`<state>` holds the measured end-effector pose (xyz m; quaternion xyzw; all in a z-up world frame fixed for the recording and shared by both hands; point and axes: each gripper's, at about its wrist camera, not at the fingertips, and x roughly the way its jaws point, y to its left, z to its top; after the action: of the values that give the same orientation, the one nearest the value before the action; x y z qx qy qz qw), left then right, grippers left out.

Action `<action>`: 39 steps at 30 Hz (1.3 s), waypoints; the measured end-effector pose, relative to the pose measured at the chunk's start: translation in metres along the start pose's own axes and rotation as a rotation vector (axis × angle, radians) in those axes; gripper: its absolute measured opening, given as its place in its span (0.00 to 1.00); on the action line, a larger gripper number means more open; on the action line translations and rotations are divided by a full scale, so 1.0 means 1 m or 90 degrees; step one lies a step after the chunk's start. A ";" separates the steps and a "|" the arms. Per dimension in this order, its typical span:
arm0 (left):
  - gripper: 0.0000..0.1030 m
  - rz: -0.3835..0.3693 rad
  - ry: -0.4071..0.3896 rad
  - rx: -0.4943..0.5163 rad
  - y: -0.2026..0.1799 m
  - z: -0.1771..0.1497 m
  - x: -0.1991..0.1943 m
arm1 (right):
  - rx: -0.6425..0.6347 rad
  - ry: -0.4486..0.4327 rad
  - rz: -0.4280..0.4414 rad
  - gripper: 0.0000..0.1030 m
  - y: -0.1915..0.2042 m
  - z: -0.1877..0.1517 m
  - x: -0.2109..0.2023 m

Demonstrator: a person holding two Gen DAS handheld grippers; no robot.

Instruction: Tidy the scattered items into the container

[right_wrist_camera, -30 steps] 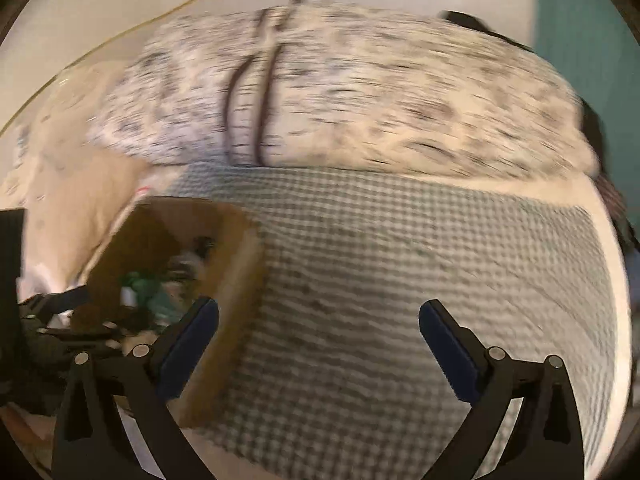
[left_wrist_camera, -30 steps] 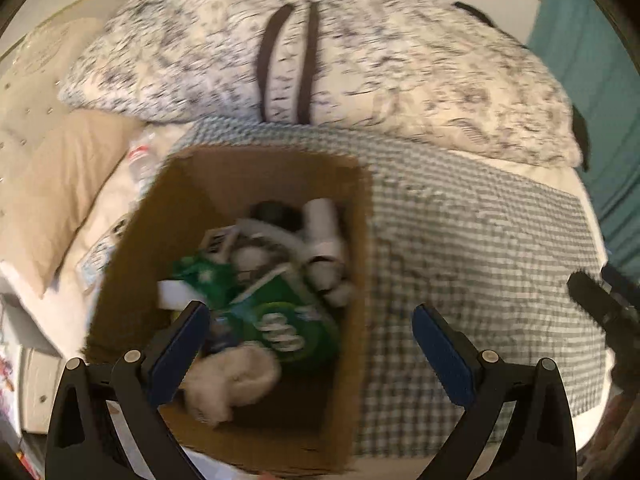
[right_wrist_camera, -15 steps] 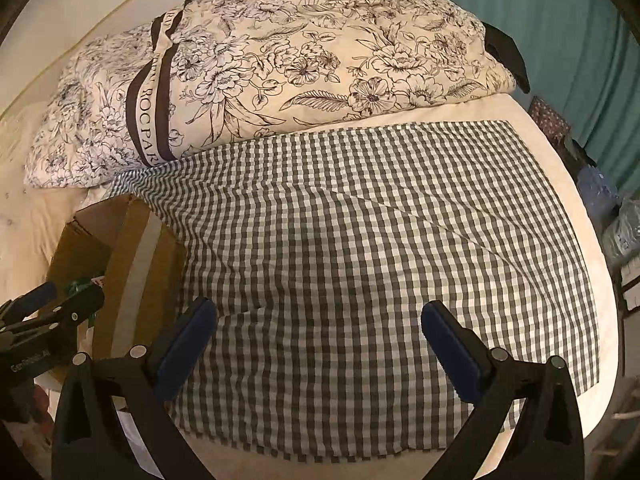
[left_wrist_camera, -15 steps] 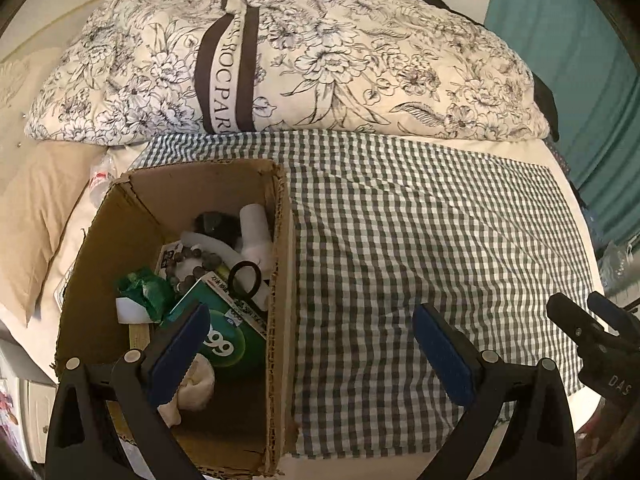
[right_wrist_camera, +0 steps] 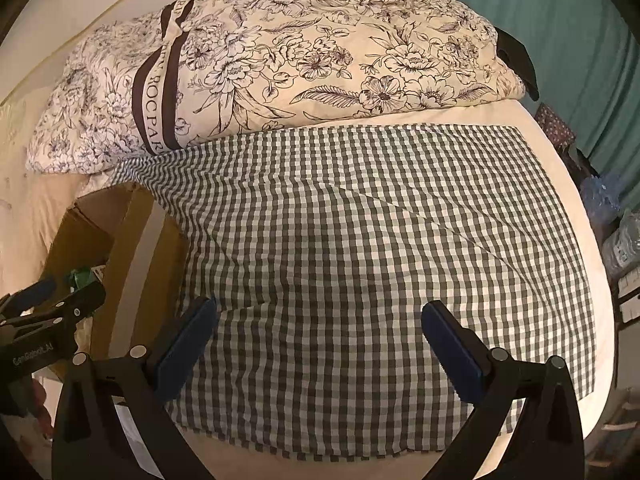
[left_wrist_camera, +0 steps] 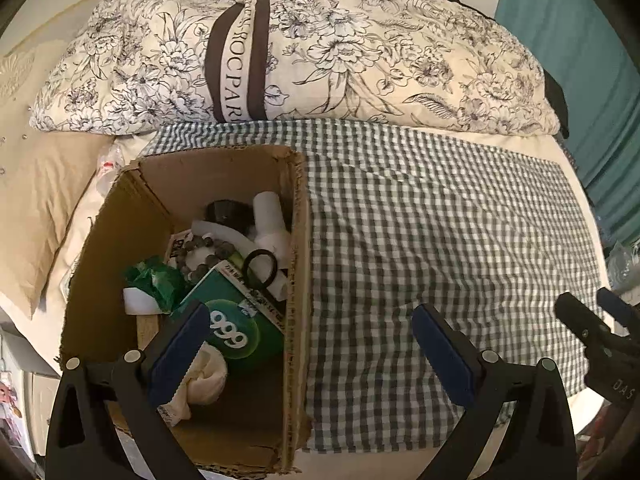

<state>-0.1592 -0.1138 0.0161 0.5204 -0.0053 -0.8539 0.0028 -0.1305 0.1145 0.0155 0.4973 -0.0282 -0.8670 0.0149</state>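
Where the bed's left side shows in the left wrist view, a tan pillow [left_wrist_camera: 36, 200] lies beside the cardboard box [left_wrist_camera: 120, 232], which sits on the bed with its open top facing up. Inside the box lie a green crumpled wrapper [left_wrist_camera: 158, 282], a string of dark beads [left_wrist_camera: 200, 254], a green packet marked 999 [left_wrist_camera: 236, 320], a cream cloth bundle [left_wrist_camera: 200, 380], a black hair tie [left_wrist_camera: 260, 270], a white tube [left_wrist_camera: 270, 216] and a dark round object [left_wrist_camera: 226, 211]. The left claw [left_wrist_camera: 310, 336] hangs over the box's right wall, its blue pads [left_wrist_camera: 178, 344] wide apart and holding nothing. To the right of the box, the green checked cloth [right_wrist_camera: 360, 260] is spread flat over the bed with nothing lying on it. The right claw [right_wrist_camera: 320, 342] hovers above this cloth, pads equally wide apart and empty. Behind box and cloth lies a folded floral duvet [right_wrist_camera: 280, 60], and a teal curtain [right_wrist_camera: 560, 40] hangs at the far right.
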 end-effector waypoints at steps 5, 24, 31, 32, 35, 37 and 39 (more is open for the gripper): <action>1.00 -0.018 -0.017 -0.037 0.013 -0.008 0.015 | -0.033 -0.006 -0.001 1.00 0.007 -0.003 0.014; 1.00 -0.012 -0.144 -0.045 0.014 -0.069 0.004 | -0.044 -0.119 -0.005 1.00 0.007 -0.073 0.014; 1.00 0.000 -0.142 -0.033 0.010 -0.072 0.001 | -0.037 -0.116 -0.020 1.00 -0.001 -0.085 0.001; 1.00 -0.001 -0.142 -0.034 0.010 -0.071 0.001 | -0.034 -0.118 -0.023 1.00 -0.002 -0.085 0.000; 1.00 -0.004 -0.144 -0.037 0.013 -0.068 -0.001 | -0.033 -0.119 -0.028 1.00 -0.003 -0.085 -0.003; 1.00 -0.015 -0.147 -0.044 0.015 -0.068 -0.002 | -0.034 -0.119 -0.030 1.00 -0.003 -0.086 -0.003; 1.00 -0.015 -0.156 -0.048 0.016 -0.068 -0.005 | -0.034 -0.120 -0.031 1.00 -0.003 -0.086 -0.003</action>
<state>-0.0967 -0.1305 -0.0108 0.4120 0.0327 -0.9105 0.0117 -0.0549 0.1152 -0.0248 0.4137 0.0057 -0.9104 0.0044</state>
